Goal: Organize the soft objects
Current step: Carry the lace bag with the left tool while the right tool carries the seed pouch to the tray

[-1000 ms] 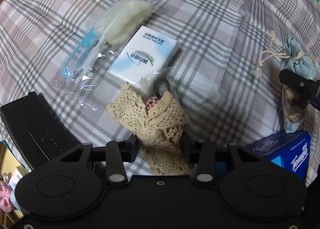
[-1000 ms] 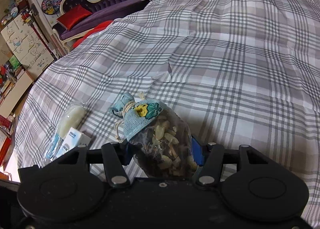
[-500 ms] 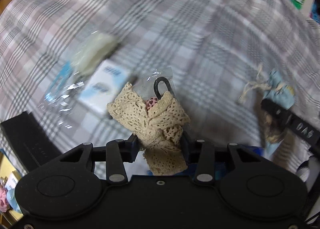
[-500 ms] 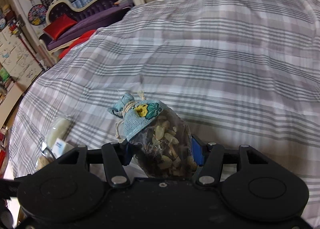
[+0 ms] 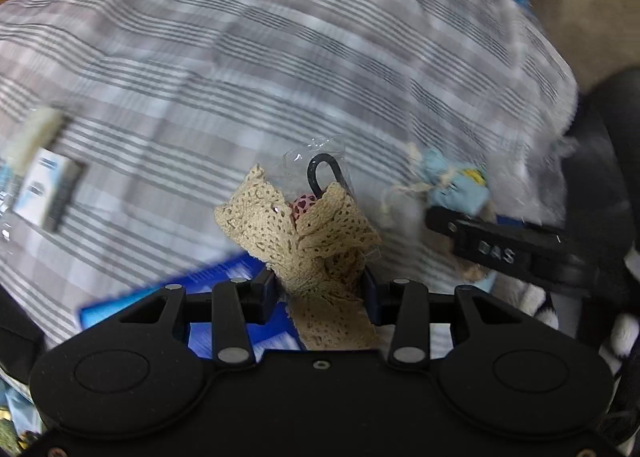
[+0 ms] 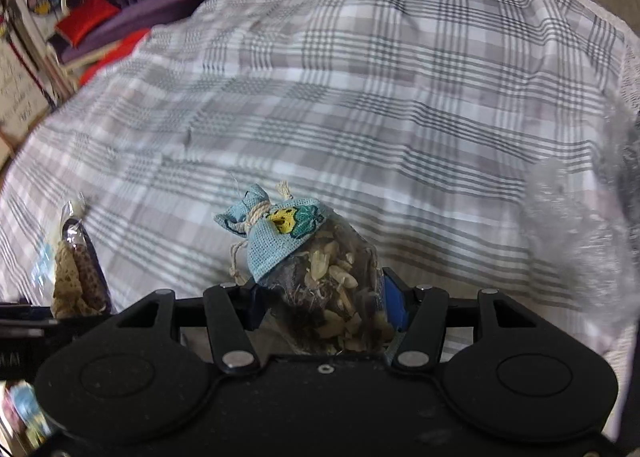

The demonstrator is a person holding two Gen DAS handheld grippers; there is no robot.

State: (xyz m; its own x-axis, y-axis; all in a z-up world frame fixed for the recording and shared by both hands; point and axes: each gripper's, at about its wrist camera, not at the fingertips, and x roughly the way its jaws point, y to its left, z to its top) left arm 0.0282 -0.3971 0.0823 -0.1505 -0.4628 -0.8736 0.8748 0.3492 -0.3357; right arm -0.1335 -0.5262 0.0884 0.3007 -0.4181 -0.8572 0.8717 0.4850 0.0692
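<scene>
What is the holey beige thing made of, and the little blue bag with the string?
The beige thing looks like crocheted cotton lace: matte yarn with open holes, inside a shiny clear plastic wrapper. The little blue bag has a coarse woven top, like linen or burlap, tied with pale twine. Its lower part looks like see-through mesh or film, showing dried bits inside.

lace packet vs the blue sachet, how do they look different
The lace packet is beige openwork crochet in clear plastic with a black loop on top; the blue sachet is woven blue cloth, string-tied, over a clear bag of dried bits. Left gripper holds the lace, right gripper the sachet. Both are pinched between fingers.
</scene>
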